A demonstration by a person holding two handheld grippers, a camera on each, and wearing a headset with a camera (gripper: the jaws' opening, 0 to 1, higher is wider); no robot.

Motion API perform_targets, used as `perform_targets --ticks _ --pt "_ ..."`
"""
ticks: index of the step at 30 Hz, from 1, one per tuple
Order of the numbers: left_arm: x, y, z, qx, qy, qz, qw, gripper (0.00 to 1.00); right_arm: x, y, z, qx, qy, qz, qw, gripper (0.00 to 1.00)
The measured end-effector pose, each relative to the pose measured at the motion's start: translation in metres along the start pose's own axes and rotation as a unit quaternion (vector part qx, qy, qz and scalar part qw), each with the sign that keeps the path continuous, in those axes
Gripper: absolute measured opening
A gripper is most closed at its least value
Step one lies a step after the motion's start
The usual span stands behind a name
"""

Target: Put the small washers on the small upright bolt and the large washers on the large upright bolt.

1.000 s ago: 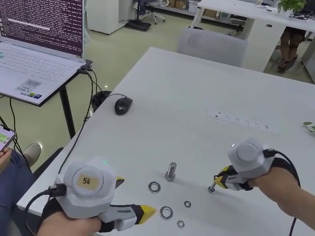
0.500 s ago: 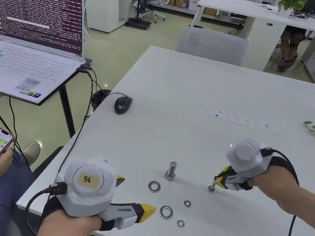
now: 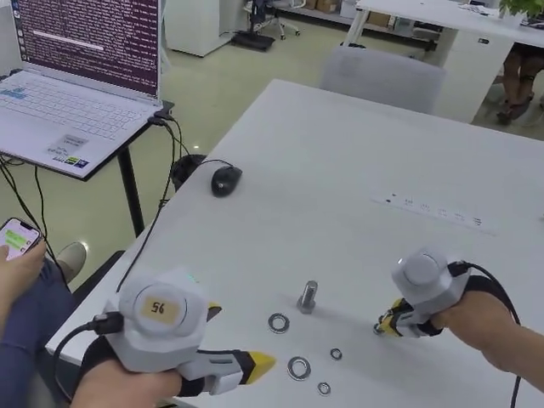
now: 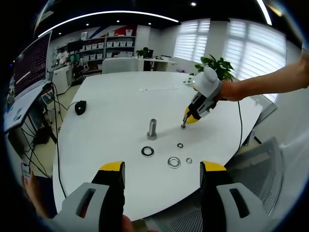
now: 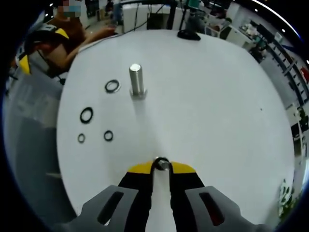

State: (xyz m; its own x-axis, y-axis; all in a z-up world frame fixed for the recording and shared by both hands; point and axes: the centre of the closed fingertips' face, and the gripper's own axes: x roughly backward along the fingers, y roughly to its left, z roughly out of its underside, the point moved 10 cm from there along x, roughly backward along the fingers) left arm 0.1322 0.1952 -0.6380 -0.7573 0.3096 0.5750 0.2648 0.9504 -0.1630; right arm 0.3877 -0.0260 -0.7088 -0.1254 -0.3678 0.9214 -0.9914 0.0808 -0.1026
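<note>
Bolt axes run vertical. The large hex bolt (image 3: 307, 297) stands head-down on the white table (image 3: 340, 170), grey steel with its shank pointing up. The small bolt (image 4: 183, 126) stands to its right, roughly upright, much thinner and shorter. Two large washers (image 3: 278, 323) and two small washers (image 3: 336, 354) lie flat and apart from one another, nearer the person than the large bolt. The right gripper (image 5: 161, 166) has its jaws drawn nearly together, pinching the small bolt's top. The left gripper (image 4: 161, 169) is over the table's near edge, jaws spread wide, holding nothing.
</note>
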Motion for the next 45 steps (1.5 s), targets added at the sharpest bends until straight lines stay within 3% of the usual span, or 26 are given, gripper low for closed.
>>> perform_targets --ticks 13,22,26,30,35,37,39,45 --pt "0.002 0.0 0.002 0.002 0.003 -0.005 1.0 0.62 -0.014 0.001 0.006 -0.005 0.018 -0.009 0.9998 0.14" --pt "0.0 -0.002 0.0 0.0 0.003 -0.002 1.0 0.62 -0.002 0.0 0.02 -0.055 -0.006 -0.001 0.9985 0.18" --pt "-0.001 -0.003 0.0 -0.003 0.003 0.001 1.0 0.62 0.003 0.008 0.036 -0.084 -0.01 0.003 0.9964 0.18" --pt "-0.002 -0.004 -0.001 -0.004 0.002 0.003 1.0 0.62 0.005 0.019 0.052 -0.125 -0.024 -0.014 0.9917 0.18" --pt "-0.003 -0.006 0.0 -0.008 0.003 0.007 0.9999 0.62 0.009 0.03 0.067 -0.151 -0.033 -0.015 0.9879 0.18" --pt "-0.003 -0.006 0.0 -0.009 0.003 0.009 0.9999 0.62 0.009 0.034 0.068 -0.173 -0.046 -0.022 0.9837 0.18" --pt "-0.003 -0.006 -0.001 -0.01 0.004 0.011 0.9999 0.62 0.008 0.037 0.069 -0.179 -0.048 -0.024 0.9824 0.18" --pt "-0.004 -0.007 -0.004 -0.015 0.001 0.011 0.9998 0.62 0.002 0.051 0.056 -0.158 -0.052 -0.032 0.9856 0.17"
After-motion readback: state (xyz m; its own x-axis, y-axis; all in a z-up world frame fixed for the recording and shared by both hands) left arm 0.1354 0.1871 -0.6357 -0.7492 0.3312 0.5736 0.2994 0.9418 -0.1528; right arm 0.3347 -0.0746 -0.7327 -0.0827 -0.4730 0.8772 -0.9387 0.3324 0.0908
